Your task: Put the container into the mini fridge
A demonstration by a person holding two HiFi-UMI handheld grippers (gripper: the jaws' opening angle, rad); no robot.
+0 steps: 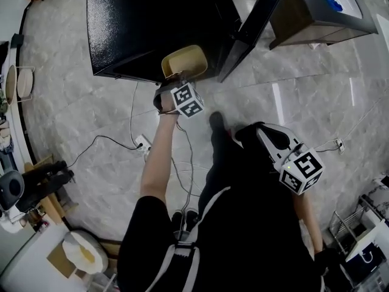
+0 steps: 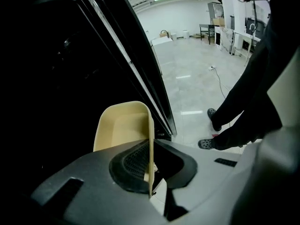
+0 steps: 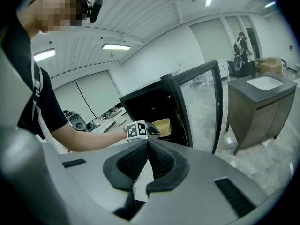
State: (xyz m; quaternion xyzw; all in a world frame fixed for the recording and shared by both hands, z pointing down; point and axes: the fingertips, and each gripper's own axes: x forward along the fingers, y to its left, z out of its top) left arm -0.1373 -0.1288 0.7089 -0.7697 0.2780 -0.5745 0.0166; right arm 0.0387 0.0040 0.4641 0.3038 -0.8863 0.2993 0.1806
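A beige plastic container (image 1: 184, 62) hangs at the open front of the black mini fridge (image 1: 152, 23). My left gripper (image 1: 176, 78) is shut on its rim. In the left gripper view the container (image 2: 123, 125) has its thin side wall pinched between the pads (image 2: 136, 161), with the dark inside of the fridge behind it. The fridge door (image 1: 254, 29) stands open to the right. My right gripper (image 1: 240, 134) is held back near the person's body, shut (image 3: 147, 146) and holding nothing. It faces the fridge (image 3: 145, 104) and the container (image 3: 161, 125).
A power strip (image 1: 143, 143) and cables lie on the marble floor in front of the fridge. A dark vanity cabinet (image 1: 316, 11) stands right of the open door. The person's shoes (image 2: 206, 143) are near the door. Equipment clutters the left edge (image 1: 36, 181).
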